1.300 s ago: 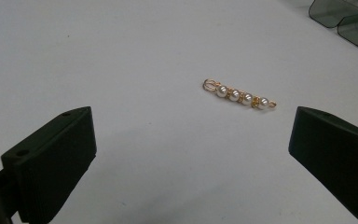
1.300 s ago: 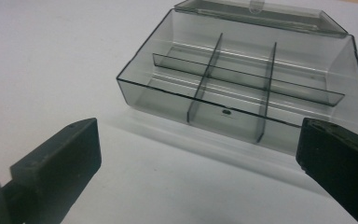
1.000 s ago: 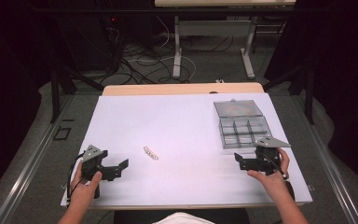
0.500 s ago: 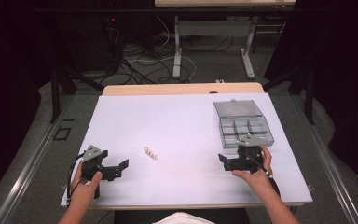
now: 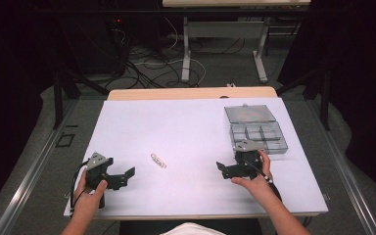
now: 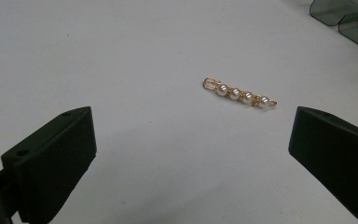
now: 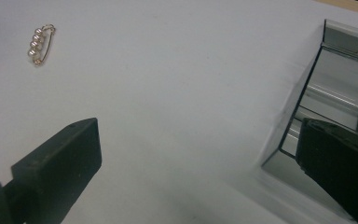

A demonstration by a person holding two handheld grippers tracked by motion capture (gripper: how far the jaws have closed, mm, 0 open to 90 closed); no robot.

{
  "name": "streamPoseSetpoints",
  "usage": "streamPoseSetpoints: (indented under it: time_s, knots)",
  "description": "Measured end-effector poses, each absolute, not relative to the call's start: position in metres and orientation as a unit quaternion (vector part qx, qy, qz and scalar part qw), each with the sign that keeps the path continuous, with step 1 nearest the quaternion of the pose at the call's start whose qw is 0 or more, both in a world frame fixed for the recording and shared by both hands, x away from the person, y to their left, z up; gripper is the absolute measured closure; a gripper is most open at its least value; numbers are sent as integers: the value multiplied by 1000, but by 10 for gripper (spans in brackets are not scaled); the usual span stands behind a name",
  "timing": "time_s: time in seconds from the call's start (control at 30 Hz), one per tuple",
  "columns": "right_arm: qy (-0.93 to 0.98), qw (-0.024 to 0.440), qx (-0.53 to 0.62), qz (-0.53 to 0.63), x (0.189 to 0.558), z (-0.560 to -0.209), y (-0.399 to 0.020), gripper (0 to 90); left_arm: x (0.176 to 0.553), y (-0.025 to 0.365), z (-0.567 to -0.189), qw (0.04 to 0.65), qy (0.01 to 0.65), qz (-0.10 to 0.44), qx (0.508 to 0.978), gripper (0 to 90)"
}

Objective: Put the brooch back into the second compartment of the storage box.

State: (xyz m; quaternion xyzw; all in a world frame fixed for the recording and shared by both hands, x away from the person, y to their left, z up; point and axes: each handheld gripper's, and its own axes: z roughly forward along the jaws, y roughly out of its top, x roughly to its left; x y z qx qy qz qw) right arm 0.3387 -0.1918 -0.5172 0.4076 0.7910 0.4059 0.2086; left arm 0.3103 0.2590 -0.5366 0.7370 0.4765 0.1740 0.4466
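White table (image 5: 191,122): pearl clip (image 6: 239,93) ahead of left claw (image 6: 191,154) (spread wide).

Left gripper (image 5: 122,175) jaws wide apart, right gripper (image 5: 223,169) likewise

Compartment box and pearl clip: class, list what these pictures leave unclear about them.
- Compartment box: high view too small to show any contents; the right gripper view is blurred, with one black jaw covering part.
- Pearl clip: its underside and clasp state are hidden in the left gripper view.
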Motion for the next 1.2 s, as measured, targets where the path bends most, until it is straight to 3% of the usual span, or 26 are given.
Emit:
streamPoseSetpoints:
  time_s: [0.63, 1.2]
  knots:
    - [803, 198, 385, 409, 352, -514, -158, 43, 310, 258, -537, 448, 478, 173, 736, 9]
    - [818, 186, 359, 409, 361, -511, -124, 149, 310, 259, -537, 447, 478, 174, 736, 9]
